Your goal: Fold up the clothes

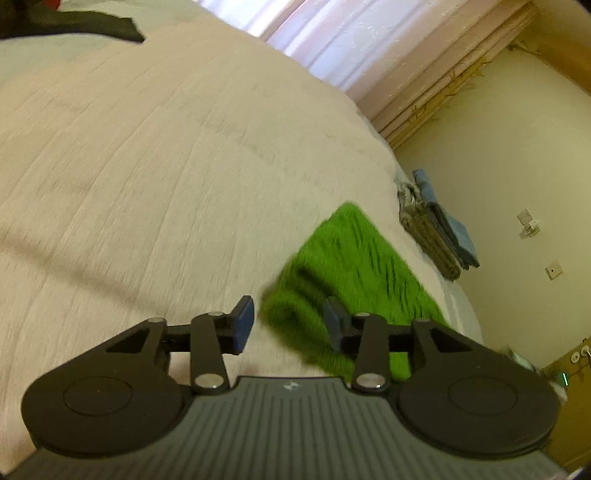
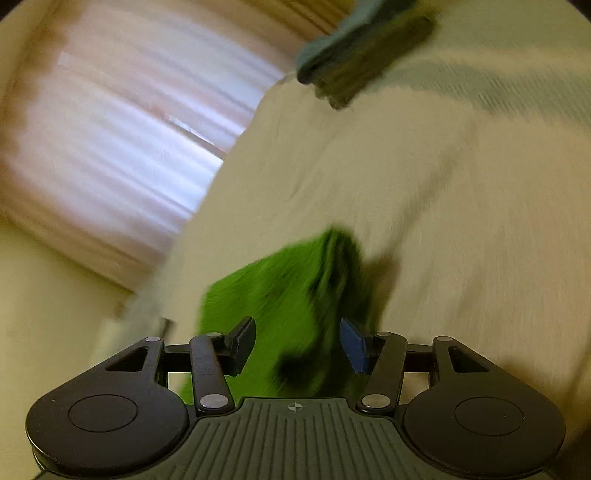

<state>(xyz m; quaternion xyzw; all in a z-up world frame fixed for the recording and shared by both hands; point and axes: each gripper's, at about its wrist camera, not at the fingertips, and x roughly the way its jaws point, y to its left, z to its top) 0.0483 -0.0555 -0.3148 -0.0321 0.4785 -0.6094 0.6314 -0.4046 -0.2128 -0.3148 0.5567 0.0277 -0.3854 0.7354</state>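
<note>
A bright green knitted garment (image 1: pixel 354 273) lies folded on the pale bedspread (image 1: pixel 147 166) near the bed's right edge. My left gripper (image 1: pixel 290 325) is open and empty, just above the garment's near left edge. In the right wrist view the same green garment (image 2: pixel 280 295) lies under and ahead of my right gripper (image 2: pixel 297 343), which is open and empty. This view is blurred by motion.
A stack of folded clothes, olive and blue (image 1: pixel 439 229), sits at the bed's far right edge, and shows in the right wrist view (image 2: pixel 354 55). A dark garment (image 1: pixel 85 26) lies at the far left. Curtains (image 1: pixel 351 40) and a cream wall (image 1: pixel 517 147) lie beyond the bed.
</note>
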